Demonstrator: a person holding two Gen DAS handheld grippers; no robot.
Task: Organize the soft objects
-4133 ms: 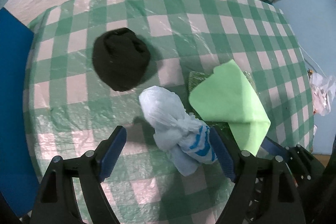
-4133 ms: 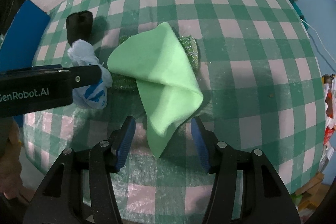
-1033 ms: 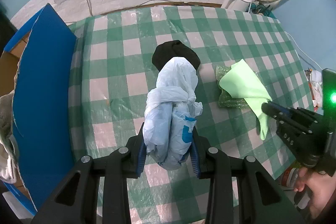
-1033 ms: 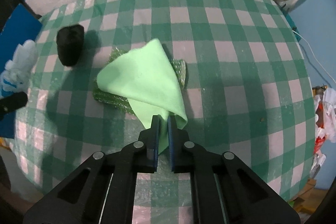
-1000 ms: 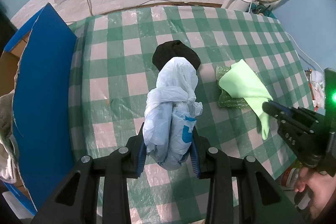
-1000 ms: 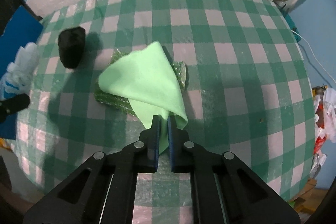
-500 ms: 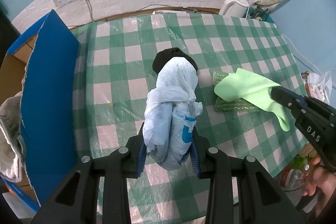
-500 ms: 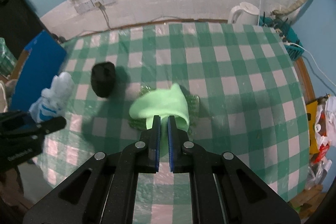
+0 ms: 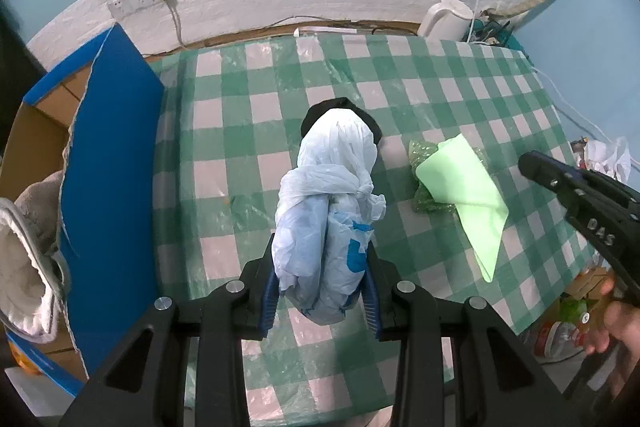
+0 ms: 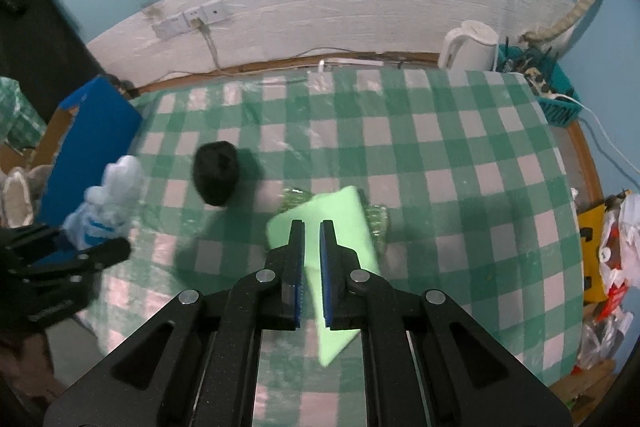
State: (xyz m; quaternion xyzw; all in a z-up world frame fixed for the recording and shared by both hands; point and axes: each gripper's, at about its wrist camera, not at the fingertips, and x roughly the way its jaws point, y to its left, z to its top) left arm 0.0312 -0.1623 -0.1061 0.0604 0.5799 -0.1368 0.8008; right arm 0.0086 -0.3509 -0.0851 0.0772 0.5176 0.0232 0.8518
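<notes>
Between the fingers of the left hand-held gripper (image 9: 322, 287) sits the clamped plastic bag (image 9: 328, 211); keep squeezing while carrying it leftward to the box (image 9: 108, 163). The right hand-held gripper (image 10: 311, 275) pinches the green cloth (image 10: 340, 227), raised above the table (image 10: 460, 187).

black bundle (image 10: 216, 178) mid-table, kettle (image 10: 471, 45) at far edge, blue box (image 9: 112, 163) left

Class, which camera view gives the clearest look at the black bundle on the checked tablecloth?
The right wrist view: the black bundle sits whole and unobstructed, though slightly blurred. In the left wrist view the white plastic bag held in the left gripper hides most of it.
</notes>
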